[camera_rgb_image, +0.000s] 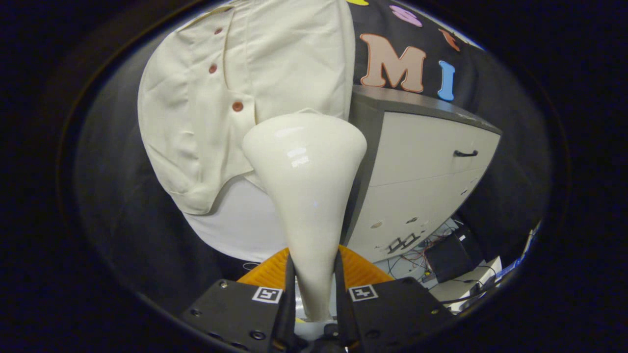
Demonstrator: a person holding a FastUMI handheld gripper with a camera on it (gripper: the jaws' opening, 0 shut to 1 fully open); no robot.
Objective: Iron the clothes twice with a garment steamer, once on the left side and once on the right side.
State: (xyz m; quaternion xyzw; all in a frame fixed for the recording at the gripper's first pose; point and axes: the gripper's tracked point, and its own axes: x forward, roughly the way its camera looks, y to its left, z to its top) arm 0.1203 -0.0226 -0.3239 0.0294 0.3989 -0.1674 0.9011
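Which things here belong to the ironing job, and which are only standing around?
Job:
garment steamer, gripped between both fingers of the claw
cream button shirt, hanging just beyond the steamer head

Standing around:
cabinet with drawers
loose cables
black box

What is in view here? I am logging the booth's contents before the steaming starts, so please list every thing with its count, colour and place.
garment steamer: one, cream white, its narrow handle clamped between the fingers, its wide head up against the shirt.
shirt: one, cream with reddish-brown buttons, hanging beyond the steamer head, a white layer showing below its hem.
cabinet: one, off-white fronts with a grey top and a dark handle, to the right of the shirt.
cables: a tangle, count unclear, red, black and white, on the floor below the cabinet.
black box: one, among the cables.
orange ridged piece: one, just behind the fingers.
gripper: one, shut on the steamer handle.
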